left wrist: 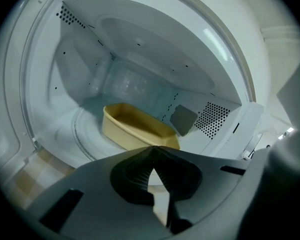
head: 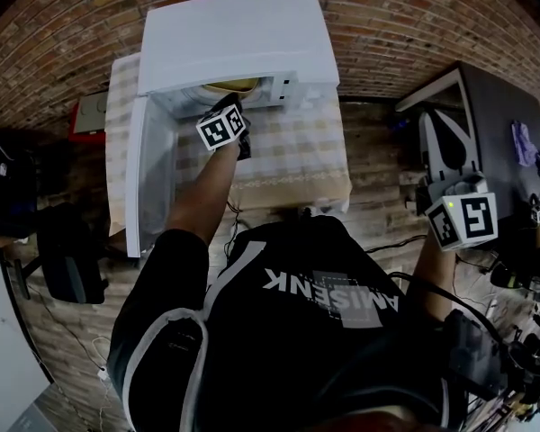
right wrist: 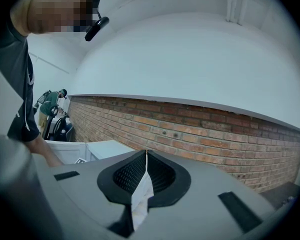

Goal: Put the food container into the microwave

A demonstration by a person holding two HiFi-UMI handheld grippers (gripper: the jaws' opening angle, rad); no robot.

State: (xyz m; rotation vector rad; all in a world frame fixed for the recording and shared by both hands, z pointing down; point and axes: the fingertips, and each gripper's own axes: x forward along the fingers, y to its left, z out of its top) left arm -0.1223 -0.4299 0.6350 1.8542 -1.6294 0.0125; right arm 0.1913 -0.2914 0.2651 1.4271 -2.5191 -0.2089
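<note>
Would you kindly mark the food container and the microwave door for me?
food container [left wrist: 121, 134]: left gripper view, on its near side wall.
microwave door [head: 148, 174]: head view, on its inner face.

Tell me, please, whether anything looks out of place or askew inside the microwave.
Nothing stands out. The yellow food container sits upright inside the microwave, nothing spilled; the door is open. The left tool, shut and empty, points at it.

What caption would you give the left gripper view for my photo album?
Closed left gripper at the open microwave, a yellow food container resting inside.
</note>
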